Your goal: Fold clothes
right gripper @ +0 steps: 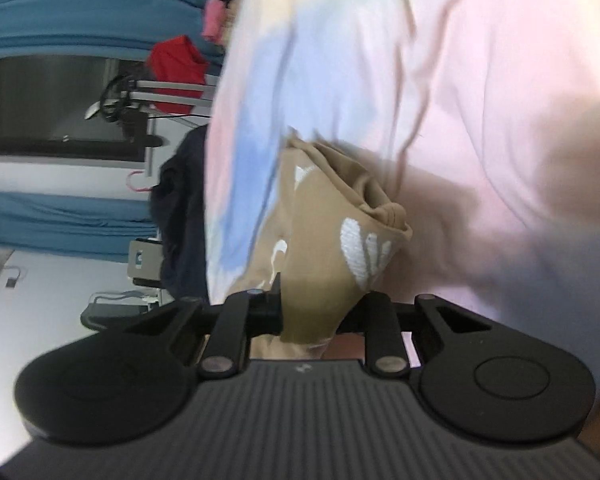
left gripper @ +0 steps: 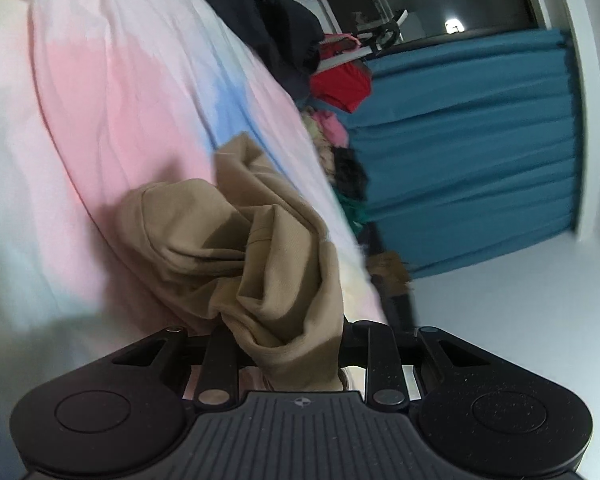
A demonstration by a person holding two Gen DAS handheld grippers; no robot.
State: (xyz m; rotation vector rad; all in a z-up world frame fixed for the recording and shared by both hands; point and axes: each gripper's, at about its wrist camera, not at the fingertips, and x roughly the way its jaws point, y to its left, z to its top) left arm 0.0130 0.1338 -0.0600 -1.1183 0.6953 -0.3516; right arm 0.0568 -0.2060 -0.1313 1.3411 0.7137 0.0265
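Observation:
A tan garment (left gripper: pixel 236 240) with white embroidery (right gripper: pixel 360 248) is bunched and held between both grippers above a pastel pink, blue and white sheet (left gripper: pixel 112 92). My left gripper (left gripper: pixel 296 344) is shut on one bunched end of it. My right gripper (right gripper: pixel 312 316) is shut on another end (right gripper: pixel 320 280). The fabric hides the fingertips in both views. Both views are tilted.
A dark navy garment (left gripper: pixel 276 16) lies at the sheet's edge, with red (left gripper: pixel 340 84), pink and black clothes piled beyond it. A teal curtain (left gripper: pixel 472 144) hangs behind. A dark window and a metal rack (right gripper: pixel 168 92) show in the right wrist view.

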